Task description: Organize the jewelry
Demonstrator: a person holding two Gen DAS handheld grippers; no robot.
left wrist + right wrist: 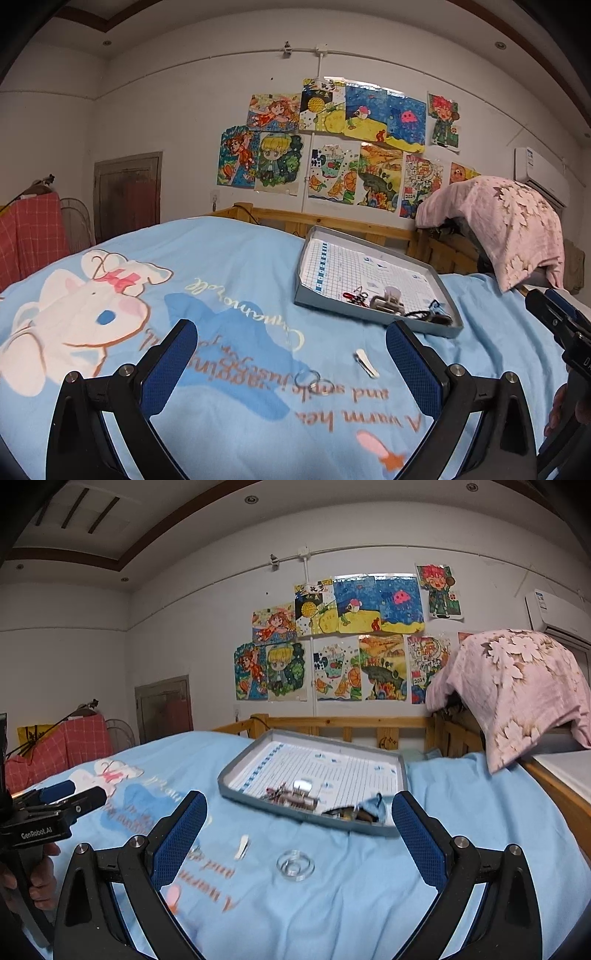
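Jewelry pieces lie heaped in the near corner of a shallow grey tray (pixel 436 271) on the bed, at about 1 o'clock from the left claw (pixel 291 341): a red clip (pixel 352 295), a silvery clasp (pixel 388 301) and dark tangled items (pixel 430 315). The tray's lining is grid-printed paper with a blue strip; its small print is unreadable.

Loose on the blue bedspread (pixel 240 258), short of the tray: a white hair clip (pixel 365 363) at 12 o'clock from the left claw, and a pair of linked thin rings (pixel 314 378) just beside it at 7 o'clock. In the right wrist view a clear ring-shaped piece (pixel 295 864) lies between the fingers of the right claw (pixel 299 819).

Both claws spread wide, holding nothing.

Bedspread print, upside down from here: "A warm hea…", "and smile"; a cursive word above is only partly legible. White cartoon rabbit (pixel 77 317) at 9 o'clock.

Left claw body, seen from the right wrist view, reads "GenRobot.AI". One wall drawing (pixel 424 668) shows "2024".
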